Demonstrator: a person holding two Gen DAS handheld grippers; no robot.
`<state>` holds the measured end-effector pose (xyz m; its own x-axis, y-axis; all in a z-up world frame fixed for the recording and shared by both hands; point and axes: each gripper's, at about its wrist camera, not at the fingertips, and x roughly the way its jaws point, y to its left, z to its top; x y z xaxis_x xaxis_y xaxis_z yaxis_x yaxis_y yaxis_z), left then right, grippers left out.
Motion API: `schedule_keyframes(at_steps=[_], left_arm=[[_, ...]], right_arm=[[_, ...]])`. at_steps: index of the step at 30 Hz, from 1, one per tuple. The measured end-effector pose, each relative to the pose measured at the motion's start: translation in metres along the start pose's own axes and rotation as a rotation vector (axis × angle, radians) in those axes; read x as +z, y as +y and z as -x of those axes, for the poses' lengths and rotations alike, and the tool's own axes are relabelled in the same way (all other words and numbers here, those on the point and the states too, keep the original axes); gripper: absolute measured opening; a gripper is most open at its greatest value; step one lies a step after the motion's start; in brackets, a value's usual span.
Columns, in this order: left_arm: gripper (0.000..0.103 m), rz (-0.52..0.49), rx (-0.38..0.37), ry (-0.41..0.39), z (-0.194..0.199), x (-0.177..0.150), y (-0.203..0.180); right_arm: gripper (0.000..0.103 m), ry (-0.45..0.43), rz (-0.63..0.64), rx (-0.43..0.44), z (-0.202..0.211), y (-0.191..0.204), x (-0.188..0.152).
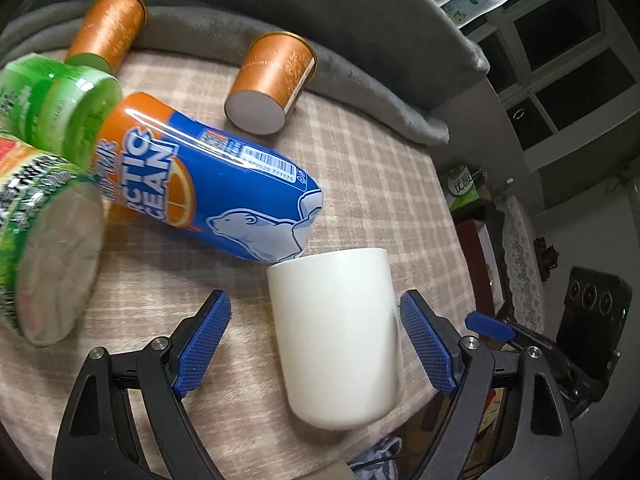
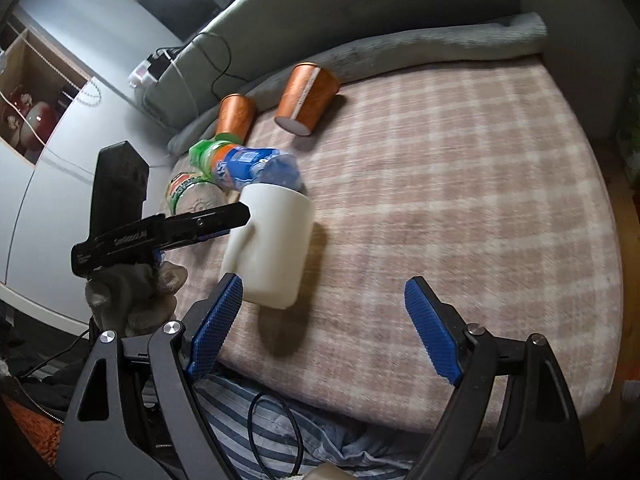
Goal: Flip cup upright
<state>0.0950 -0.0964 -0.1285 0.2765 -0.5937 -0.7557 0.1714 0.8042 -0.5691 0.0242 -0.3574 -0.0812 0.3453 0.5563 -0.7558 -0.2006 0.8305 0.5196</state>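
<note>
White mug (image 1: 336,340) beside the Arctic Ocean bottle (image 1: 224,184), between left gripper's (image 1: 316,344) spread jaws; right gripper (image 2: 328,328) jaws wide too.

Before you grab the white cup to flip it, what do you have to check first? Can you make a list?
1. Left gripper open wide enough: ok, a pad on each side of the white cup.
2. Pads touching the cup: not ok yet, gaps show on both sides.
3. Cup standing the right way up: cannot tell, its opening is not visible; the right view shows its handle on the side.
4. Room around the cup: not ok, the blue bottle lies against its far end.
5. Right gripper out of the way: ok, open and holding nothing, though one pad is near the cup.
6. Orange cans clear of the cup: ok, far back by the grey cushion.
</note>
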Motion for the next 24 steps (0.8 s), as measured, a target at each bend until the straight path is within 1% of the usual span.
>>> schedule_keyframes(at_steps=[1,5,9,14,17,20,24], left_arm=[[0.085,0.002,-0.002,0.004,-0.002,0.001,0.0],[0.085,0.018,-0.009,0.02,-0.008,0.002,0.001],[0.084,0.007,-0.001,0.021,-0.009,0.003,-0.002],[0.084,0.021,-0.023,0.041,-0.014,0.005,-0.001],[0.079,0.032,-0.053,0.058,-0.018,0.005,-0.001],[0.074,0.019,-0.054,0.052,-0.018,0.006,-0.006],[0.074,0.008,-0.041,0.04,-0.017,0.006,-0.007]], right_arm=[[0.086,-0.003,-0.005,-0.002,0.003,-0.002,-0.001],[0.086,-0.016,-0.021,-0.02,0.006,-0.007,-0.004],[0.086,-0.018,-0.028,-0.019,0.006,-0.009,-0.005],[0.086,-0.024,-0.03,-0.027,0.006,-0.011,-0.006],[0.086,-0.028,-0.041,-0.033,0.005,-0.013,-0.007],[0.086,-0.035,-0.049,-0.04,0.006,-0.015,-0.007],[0.086,-0.045,-0.057,-0.047,0.008,-0.017,-0.009]])
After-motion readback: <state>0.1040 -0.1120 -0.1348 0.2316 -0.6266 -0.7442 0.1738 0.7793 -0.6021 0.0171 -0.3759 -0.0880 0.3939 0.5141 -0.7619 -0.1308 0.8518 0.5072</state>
